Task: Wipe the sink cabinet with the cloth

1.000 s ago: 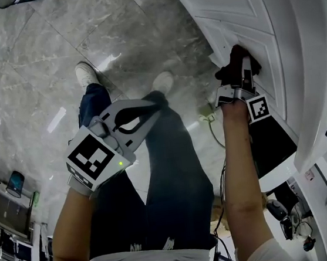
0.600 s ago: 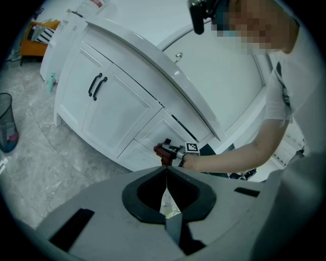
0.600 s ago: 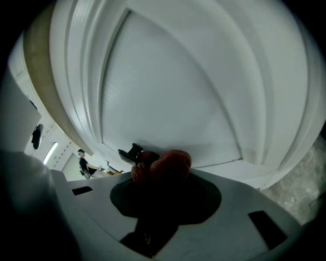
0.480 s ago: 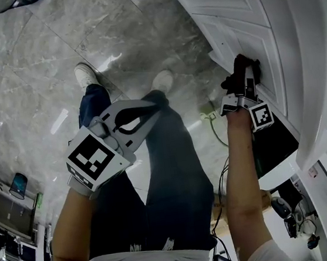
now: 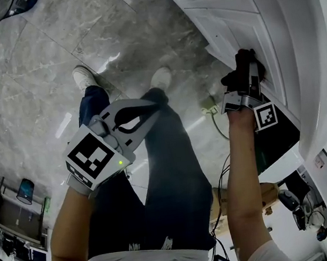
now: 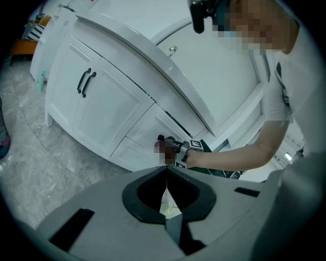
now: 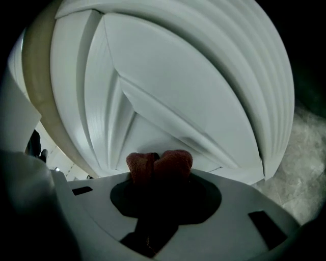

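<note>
R tongs (image 5: pixel 250 68) gripped the cloth (image 7: pixel 173 162) against the sink cabinet door (image 7: pixel 168 86), needing even pressure & overlapping strokes; L tongs (image 5: pixel 150 104) closed, empty.

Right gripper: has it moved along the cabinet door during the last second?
Yes, slightly. The right gripper, shut on the cloth, has slid along the cabinet door, away from the door's corner nearest the floor.
</note>
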Motion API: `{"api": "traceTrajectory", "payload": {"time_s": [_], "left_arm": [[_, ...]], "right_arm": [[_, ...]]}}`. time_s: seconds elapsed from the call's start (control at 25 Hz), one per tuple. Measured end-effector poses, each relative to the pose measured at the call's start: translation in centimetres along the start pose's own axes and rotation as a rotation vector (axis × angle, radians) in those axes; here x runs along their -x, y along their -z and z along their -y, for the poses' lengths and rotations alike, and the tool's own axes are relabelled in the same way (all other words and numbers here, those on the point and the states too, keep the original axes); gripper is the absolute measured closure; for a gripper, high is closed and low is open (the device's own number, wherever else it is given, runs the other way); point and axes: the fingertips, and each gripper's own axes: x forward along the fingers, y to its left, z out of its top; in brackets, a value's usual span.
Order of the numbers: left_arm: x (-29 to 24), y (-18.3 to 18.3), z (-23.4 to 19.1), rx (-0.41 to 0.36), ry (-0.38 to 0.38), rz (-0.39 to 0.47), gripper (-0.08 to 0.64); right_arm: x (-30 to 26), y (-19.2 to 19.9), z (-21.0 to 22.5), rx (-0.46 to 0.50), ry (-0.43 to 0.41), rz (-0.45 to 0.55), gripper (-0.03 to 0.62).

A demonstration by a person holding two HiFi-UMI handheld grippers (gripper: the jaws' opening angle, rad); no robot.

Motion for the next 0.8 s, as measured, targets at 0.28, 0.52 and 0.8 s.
{"api": "traceTrajectory", "payload": {"time_s": [0.28,0.52,0.8], "left_arm": [[0.4,0.1,0.5,-0.023,0.029,-0.02,0.548],[1.4,0.2,0.3,-0.029,0.037,-0.024,0.548],[2.8,0.0,-0.6,-0.03,0.027,-0.007,0.548]], "right_arm": [[2.2,-2.0,-2.4,-0.008,-0.045,0.07,0.468],[2.5,-2.2,-3.5,-0.059,-0.062,0.09,0.471],[1.6,-1.8,-5.0,-0.105,-0.076,0.121,0.471]]}}
